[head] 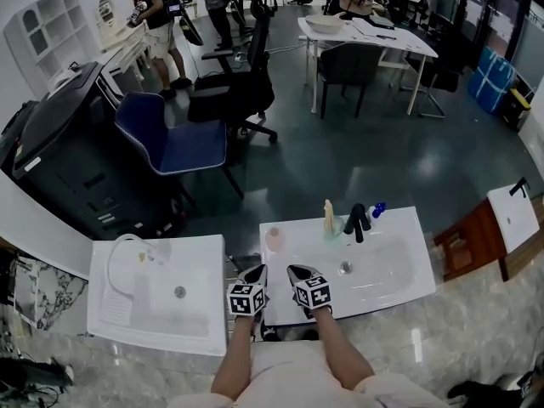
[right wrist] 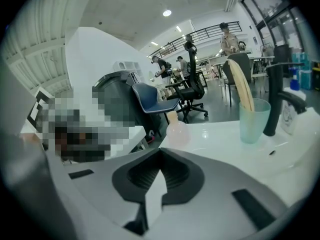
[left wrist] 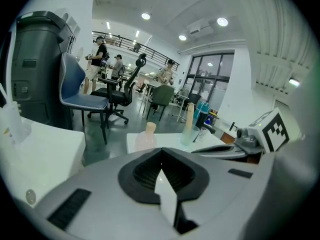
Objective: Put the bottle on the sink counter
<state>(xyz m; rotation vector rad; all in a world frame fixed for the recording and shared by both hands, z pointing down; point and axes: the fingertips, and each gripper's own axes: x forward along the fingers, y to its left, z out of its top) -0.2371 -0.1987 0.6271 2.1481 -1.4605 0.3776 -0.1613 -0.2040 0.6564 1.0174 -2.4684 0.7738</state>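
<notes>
A small round pink bottle [head: 274, 239] with a beige cap stands upright at the back left corner of the right-hand white sink counter [head: 399, 228]. It also shows in the left gripper view as the bottle [left wrist: 146, 136] and in the right gripper view as the bottle [right wrist: 176, 131], some way ahead of both. My left gripper [head: 252, 280] and right gripper [head: 299, 277] hover side by side at the counter's front edge. The left gripper [left wrist: 161, 156] is shut with nothing in it. The right gripper [right wrist: 161, 156] is shut and empty too.
A pale green cup [head: 330, 223] with a wooden stick, a black faucet [head: 357, 221] and a blue item [head: 378, 209] line the counter's back. A second white sink [head: 161, 291] sits to the left. A blue chair [head: 170, 138] and a black cabinet [head: 59, 143] stand beyond.
</notes>
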